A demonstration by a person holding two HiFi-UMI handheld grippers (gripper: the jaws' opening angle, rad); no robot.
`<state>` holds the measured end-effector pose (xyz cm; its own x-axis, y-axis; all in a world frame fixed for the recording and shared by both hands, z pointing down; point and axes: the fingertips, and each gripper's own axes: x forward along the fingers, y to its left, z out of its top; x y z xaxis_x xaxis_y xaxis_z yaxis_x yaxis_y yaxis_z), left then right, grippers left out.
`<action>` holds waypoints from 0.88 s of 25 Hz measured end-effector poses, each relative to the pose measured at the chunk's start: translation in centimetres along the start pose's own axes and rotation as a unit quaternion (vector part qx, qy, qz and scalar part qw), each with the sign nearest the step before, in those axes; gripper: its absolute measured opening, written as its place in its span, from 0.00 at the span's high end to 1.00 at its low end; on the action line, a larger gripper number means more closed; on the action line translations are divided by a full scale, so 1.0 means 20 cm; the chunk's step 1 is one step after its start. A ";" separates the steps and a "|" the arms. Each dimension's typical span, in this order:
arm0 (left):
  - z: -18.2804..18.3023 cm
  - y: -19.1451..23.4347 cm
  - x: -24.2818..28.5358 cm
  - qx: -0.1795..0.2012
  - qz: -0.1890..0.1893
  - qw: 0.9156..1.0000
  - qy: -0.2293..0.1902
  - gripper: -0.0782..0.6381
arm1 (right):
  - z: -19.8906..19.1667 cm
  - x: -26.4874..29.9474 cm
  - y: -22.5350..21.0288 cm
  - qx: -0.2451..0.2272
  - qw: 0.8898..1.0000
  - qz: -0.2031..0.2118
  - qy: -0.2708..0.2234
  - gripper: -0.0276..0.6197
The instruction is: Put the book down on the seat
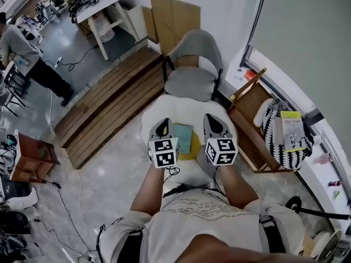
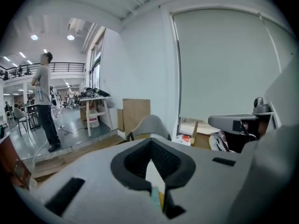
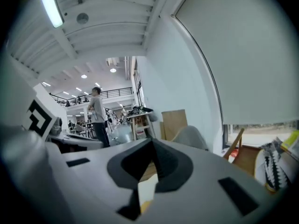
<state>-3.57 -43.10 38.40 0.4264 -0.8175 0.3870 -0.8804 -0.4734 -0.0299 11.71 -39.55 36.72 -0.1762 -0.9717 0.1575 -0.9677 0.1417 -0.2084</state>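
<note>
Book (image 1: pixel 182 137) lies flat on a yellow pad (image 1: pixel 193 150) on the white seat (image 1: pixel 155 113). Left tongs (image 1: pixel 163 124) and right tongs (image 1: pixel 211 119) flank it, both clenched, empty. Grey chair (image 1: pixel 192 75) is just behind, wooden chair (image 1: pixel 248 111) with patterned bag (image 1: pixel 285 141) to the right.

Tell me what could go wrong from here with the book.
The teal book lies partly over a yellow object on the white seat, so it may sit unevenly and slide. The left gripper and right gripper, both shut, flank it closely; a careless withdrawal might nudge it.
</note>
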 end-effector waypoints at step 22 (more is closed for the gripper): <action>0.48 0.05 -0.24 -0.003 0.047 0.993 -0.105 0.86 | 0.47 -0.01 0.12 -0.031 0.995 0.063 -0.066 0.92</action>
<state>-4.40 -42.85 27.65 0.3760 -0.9085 0.1826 -0.9191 -0.3907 -0.0513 11.15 -40.79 27.04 -0.2747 -0.9615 0.0043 -0.9496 0.2706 -0.1581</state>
